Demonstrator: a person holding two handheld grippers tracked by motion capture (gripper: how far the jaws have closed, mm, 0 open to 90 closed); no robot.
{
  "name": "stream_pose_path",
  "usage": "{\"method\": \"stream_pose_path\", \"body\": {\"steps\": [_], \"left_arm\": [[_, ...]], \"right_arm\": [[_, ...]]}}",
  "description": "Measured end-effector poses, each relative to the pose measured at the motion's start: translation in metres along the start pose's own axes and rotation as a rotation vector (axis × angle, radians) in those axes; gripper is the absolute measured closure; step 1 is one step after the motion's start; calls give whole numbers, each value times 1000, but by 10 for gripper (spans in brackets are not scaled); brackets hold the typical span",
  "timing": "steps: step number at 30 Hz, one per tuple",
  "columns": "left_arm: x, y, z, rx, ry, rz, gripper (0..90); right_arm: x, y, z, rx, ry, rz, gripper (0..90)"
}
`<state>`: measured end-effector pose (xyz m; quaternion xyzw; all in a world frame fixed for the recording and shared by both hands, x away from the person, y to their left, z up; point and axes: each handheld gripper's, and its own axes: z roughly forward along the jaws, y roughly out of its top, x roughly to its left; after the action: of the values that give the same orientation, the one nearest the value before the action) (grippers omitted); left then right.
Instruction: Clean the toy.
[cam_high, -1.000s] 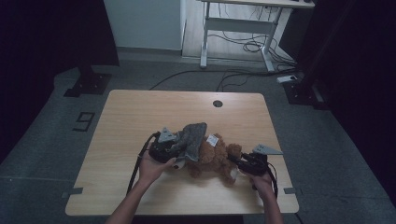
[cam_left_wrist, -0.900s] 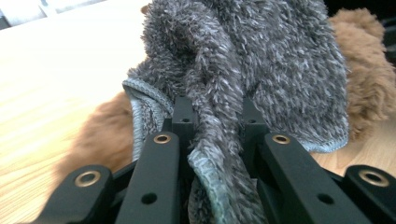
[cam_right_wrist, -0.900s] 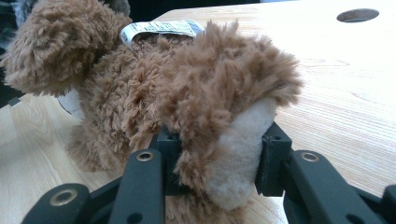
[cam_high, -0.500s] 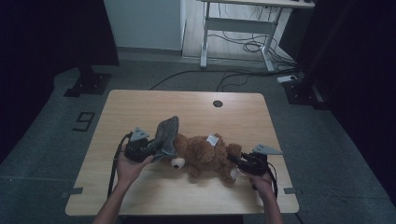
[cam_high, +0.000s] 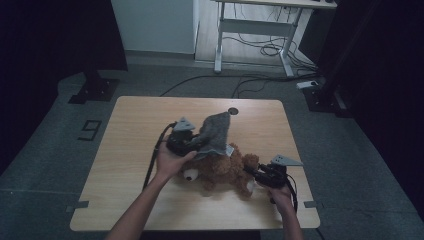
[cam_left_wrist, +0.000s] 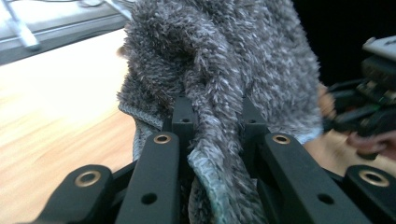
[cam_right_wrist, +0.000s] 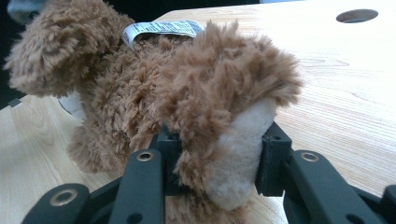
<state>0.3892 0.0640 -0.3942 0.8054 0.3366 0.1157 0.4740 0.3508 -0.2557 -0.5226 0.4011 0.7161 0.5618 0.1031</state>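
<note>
Left hand-held gripper (cam_high: 197, 144) pinches the grey fuzzy cloth (cam_high: 216, 134), right hand-held gripper (cam_high: 254, 173) clamps the brown plush toy's (cam_high: 220, 170) paw.

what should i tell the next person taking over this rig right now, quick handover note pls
Left tool: shut on the grey fuzzy cloth, pinched at a fold and lifted off the table, hanging over the bear's head end.
Right tool: shut on one paw of the brown teddy bear, pinning it in place.
The bear lies on its side on the wooden table, with its white tag showing.
Done: both grips are secure and the cloth is raised.
Left, by the look of it: bring the cloth onto or away from the bear; which is intended cannot be told. Then release both.
</note>
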Motion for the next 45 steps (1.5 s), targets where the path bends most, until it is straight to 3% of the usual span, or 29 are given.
{"method": "stream_pose_path", "body": {"steps": [3,6,9,12,15,20,26,30,35,40,43,45], "left_arm": [[-17,13,22,21,-41,20,743],[-35,15,42,66,-70,50,742],[-49,4,61,149,-56,94,741],[-49,-13,72,201,-31,103,741],[-44,-23,66,173,-35,79,742],[-37,-31,45,183,29,110,742],[-12,-46,18,159,50,44,743],[-16,-42,14,143,44,54,742],[-42,-22,28,123,-2,100,743],[-69,-9,61,138,-42,131,743],[-70,-16,83,194,-24,131,742],[-66,-25,89,186,-20,126,742]], "right_arm": [[-1,0,1,-4,2,0,622],[0,-1,0,-3,2,-2,622],[0,-1,0,-4,1,-2,621],[0,-1,0,2,4,-3,621],[0,-1,0,1,9,1,621],[-1,-1,0,-2,10,0,621],[-1,-1,1,-6,18,1,621],[-1,-1,1,-3,15,0,621],[0,-2,1,-6,0,2,622],[1,-2,1,-7,-5,-4,622],[2,-2,0,-7,-6,-14,622],[2,-2,0,-3,-14,-17,622]]}}
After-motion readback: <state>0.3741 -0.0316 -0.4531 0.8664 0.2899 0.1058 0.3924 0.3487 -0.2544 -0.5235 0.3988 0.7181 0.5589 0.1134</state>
